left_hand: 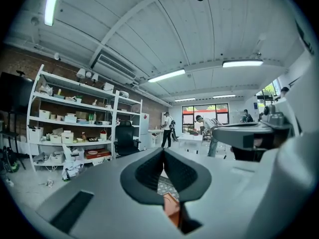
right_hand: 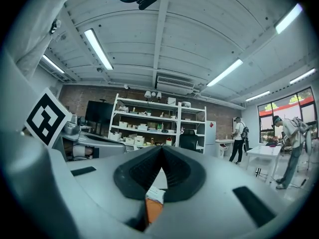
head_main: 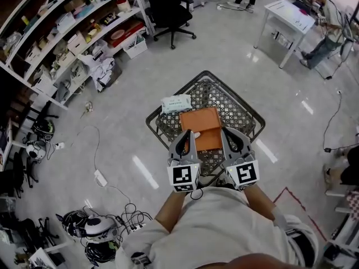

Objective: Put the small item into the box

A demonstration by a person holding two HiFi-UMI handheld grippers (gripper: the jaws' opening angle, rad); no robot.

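An orange box (head_main: 201, 128) lies closed on a black wire-mesh table (head_main: 238, 112). A small white packet (head_main: 176, 103) rests on the mesh just beyond the box's far left corner. My left gripper (head_main: 189, 132) is over the box's left edge and my right gripper (head_main: 224, 130) over its right edge. Both point forward, are shut, and hold nothing. In the left gripper view the shut gripper (left_hand: 163, 153) has a sliver of the orange box (left_hand: 172, 210) showing below its jaws. In the right gripper view the shut gripper (right_hand: 162, 152) has the box (right_hand: 153, 210) and white packet (right_hand: 156, 194) below.
White shelving (head_main: 73, 32) full of bins runs along the left. A black office chair (head_main: 168, 10) stands behind the table and a white desk (head_main: 289, 15) at the far right. Cables and helmets (head_main: 92, 228) lie on the floor at lower left. People stand far off.
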